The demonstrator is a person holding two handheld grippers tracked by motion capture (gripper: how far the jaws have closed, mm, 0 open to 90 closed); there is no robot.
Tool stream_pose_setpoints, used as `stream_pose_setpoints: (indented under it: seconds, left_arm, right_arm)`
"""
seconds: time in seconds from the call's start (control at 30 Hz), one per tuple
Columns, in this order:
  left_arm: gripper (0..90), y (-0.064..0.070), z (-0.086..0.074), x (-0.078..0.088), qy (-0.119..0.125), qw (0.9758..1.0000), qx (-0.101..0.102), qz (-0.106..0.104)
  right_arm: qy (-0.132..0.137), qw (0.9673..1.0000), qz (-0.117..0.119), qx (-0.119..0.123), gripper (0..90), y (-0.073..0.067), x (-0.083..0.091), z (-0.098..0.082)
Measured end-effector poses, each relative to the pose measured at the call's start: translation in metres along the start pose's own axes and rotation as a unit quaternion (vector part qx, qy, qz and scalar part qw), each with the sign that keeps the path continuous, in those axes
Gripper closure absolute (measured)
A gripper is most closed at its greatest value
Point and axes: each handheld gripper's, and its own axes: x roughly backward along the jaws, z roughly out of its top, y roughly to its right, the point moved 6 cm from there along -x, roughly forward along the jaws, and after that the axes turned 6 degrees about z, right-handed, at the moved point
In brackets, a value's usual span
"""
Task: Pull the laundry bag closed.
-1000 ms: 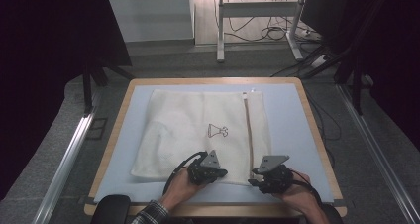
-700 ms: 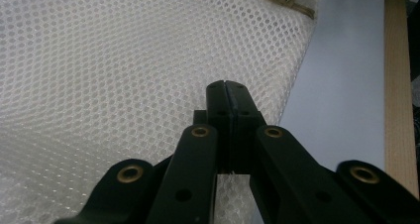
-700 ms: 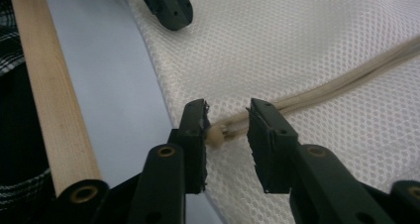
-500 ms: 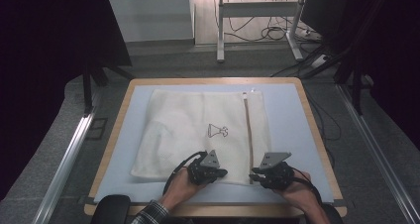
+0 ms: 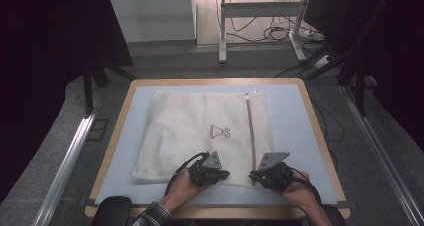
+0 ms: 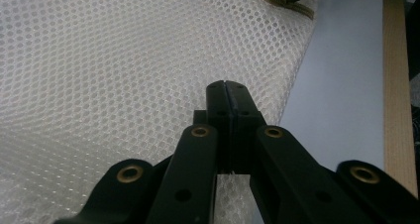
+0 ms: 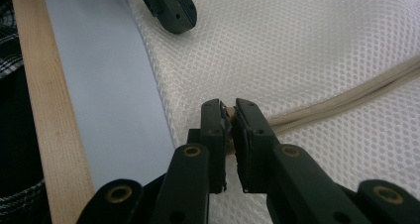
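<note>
High view, the setup: white mesh laundry bag (image 5: 200,136) lies flat on the table (image 5: 295,131), and both grippers sit at its near edge, left gripper (image 5: 216,175) and right gripper (image 5: 261,176) just beside each other with the zipper (image 5: 249,136) line running away from the right one.
High view, progress: looks like early days, the bag is spread out and the zipper seems closed along its whole length, so the actual pulling or opening is all left to do.
Left gripper view, fingers: left fingers (image 6: 218,110) are clenched fully together, resting on the mesh near the bag's edge; can't tell if they've pinched any fabric. Zipper end shows well ahead of them, up and to the right.
Right gripper view, fingers: right fingers (image 7: 247,122) have just been closing and are nearly together, grasping what looks like the zipper's end or pull tab (image 7: 229,116) between them.
Right gripper view, bag: mesh spreads ahead and to the right of the fingers, zipper tape trails off right, bare table to their left.
</note>
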Motion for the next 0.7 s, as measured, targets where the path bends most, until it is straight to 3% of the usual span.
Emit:
stream_pose_setpoints:
  seconds: [0.3,0.4,0.63,0.7]
  left_arm:
    - [89.3,0.001,0.001,0.0,-0.003,1.0,0.001,0.004]
    - [86.9,0.004,0.005,0.0,-0.006,0.9999,-0.008,0.008]
    - [86.6,0.023,0.021,-0.013,0.005,0.9995,-0.028,-0.012]
    - [86.8,0.026,0.023,-0.015,0.008,0.9995,-0.025,-0.018]
  right_arm:
    - [-0.006,1.0,-0.003,0.003,85.5,-0.002,-0.001,0.001]
    - [-0.006,1.0,-0.001,-0.002,85.5,-0.001,0.0,0.0]
    - [-0.001,0.9997,0.004,-0.022,85.3,0.002,0.001,-0.002]
    - [0.0,0.9996,0.006,-0.028,85.2,0.002,0.001,-0.003]
